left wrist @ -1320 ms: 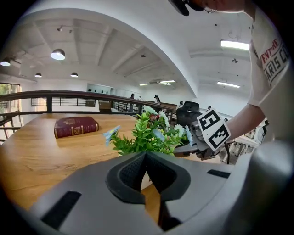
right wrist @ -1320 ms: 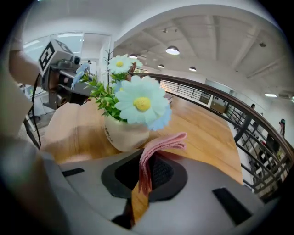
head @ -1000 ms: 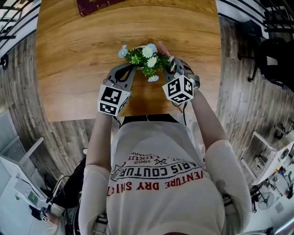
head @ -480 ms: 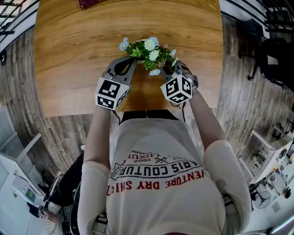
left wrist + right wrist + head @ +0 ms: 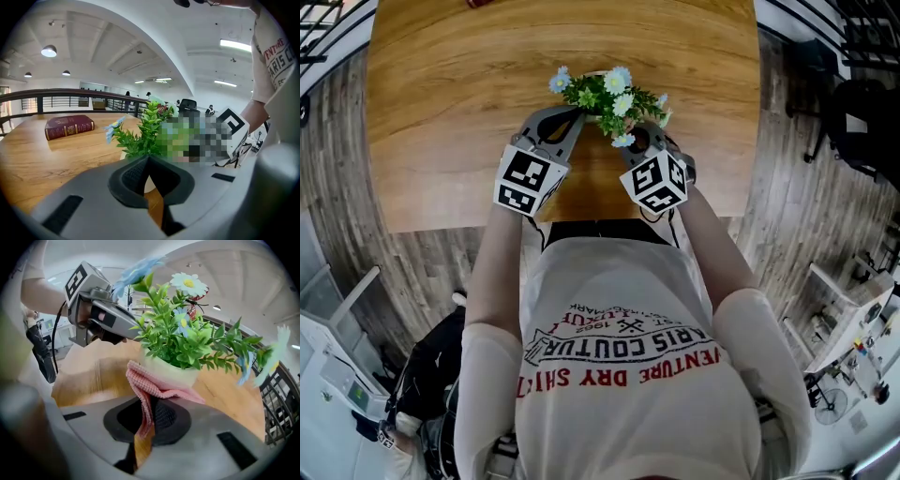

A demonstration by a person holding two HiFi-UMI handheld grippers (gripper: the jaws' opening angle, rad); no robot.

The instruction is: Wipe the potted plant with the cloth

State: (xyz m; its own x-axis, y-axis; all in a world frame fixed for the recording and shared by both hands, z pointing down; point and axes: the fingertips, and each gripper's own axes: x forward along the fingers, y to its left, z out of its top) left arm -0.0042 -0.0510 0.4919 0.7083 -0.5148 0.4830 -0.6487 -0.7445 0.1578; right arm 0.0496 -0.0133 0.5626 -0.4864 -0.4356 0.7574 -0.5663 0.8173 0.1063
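Wooden table [image 5: 441,112] in an open hall, railing behind it. Potted plant [image 5: 605,98] stands on it, between the two grippers. Left gripper [image 5: 569,120] is angled down at the plant's left, jaws together and empty. Right gripper [image 5: 636,142] is tilted steeper at the plant's right, jaws clamped on the pink cloth [image 5: 146,383], which touches the pot [image 5: 171,372]. Red book [image 5: 69,126] lies well beyond the plant. In the head view the pot is hidden under foliage.

The right gripper [image 5: 634,141] has shifted from the right side of the potted plant [image 5: 609,97] round toward its near side, closer to the left gripper [image 5: 572,118], and has rolled slightly. The cloth [image 5: 146,386], previously showing past the plant's far right, now sits below the flowers against the pot [image 5: 172,372].
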